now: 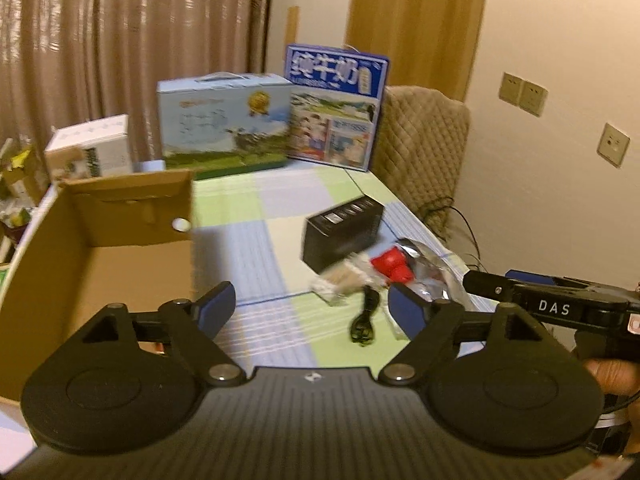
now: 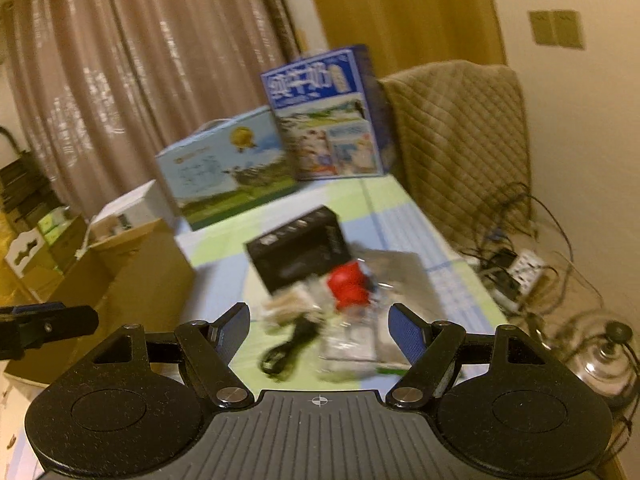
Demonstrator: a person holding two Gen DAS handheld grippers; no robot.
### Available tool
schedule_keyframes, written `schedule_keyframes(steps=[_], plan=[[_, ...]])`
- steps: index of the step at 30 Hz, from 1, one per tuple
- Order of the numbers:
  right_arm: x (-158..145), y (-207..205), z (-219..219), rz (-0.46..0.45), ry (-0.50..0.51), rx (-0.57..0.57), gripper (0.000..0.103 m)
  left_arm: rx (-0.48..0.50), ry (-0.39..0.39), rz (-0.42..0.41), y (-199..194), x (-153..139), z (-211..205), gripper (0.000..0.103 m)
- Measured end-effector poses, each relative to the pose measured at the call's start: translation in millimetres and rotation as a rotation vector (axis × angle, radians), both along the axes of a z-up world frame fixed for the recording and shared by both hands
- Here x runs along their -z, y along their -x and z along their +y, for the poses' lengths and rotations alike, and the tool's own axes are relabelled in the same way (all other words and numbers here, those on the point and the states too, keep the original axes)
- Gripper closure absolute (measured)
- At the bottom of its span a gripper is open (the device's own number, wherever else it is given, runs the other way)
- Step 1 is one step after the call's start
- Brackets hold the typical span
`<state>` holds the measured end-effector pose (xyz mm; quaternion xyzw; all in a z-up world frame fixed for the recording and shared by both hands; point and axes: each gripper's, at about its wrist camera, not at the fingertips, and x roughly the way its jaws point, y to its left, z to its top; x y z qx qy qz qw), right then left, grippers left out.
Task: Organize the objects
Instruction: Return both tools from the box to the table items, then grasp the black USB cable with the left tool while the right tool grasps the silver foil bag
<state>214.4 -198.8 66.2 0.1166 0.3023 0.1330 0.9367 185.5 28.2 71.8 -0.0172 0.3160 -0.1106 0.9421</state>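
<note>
Both grippers, left gripper (image 1: 310, 308) and right gripper (image 2: 320, 324), hovering agape, empty; red-toy bag (image 2: 352, 292) looking light, crinkly, slippery; pinching its edge seems best.

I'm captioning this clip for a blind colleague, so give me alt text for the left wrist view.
The open left gripper hovers over a checked tablecloth, with an open cardboard box on its left. Ahead to the right lie a black box, a red item in clear wrapping and a black cable; the right gripper enters from the right.
</note>
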Motion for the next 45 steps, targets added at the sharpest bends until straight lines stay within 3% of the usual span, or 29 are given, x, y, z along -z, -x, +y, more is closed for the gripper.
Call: schedule_keyframes(steps=[8,17,21,23,31,37,45], plan=[[9,-10,-24,0.04,0.036,0.022,0.03,0.072,-0.057,0.037,-20,34,-42,0.02],[24,-53,-34,0.149,0.095,-0.028,0.03,0.141,-0.091,0.101,-52,73,-67,0.021],[29,-80,-36,0.184,0.104,-0.055,0.044,0.152,-0.086,0.145,-69,90,-70,0.024],[33,-95,-39,0.214,0.104,-0.06,0.047,0.149,-0.082,0.168,-77,99,-69,0.026],[59,-136,-59,0.318,0.055,-0.026,0.047,0.174,-0.063,0.234,-107,126,-74,0.036],[67,-150,-65,0.337,-0.027,-0.033,0.047,0.183,-0.066,0.262,-127,141,-80,0.047],[75,-165,-51,0.354,-0.027,-0.076,0.044,0.213,-0.076,0.275,-144,151,-90,0.061]])
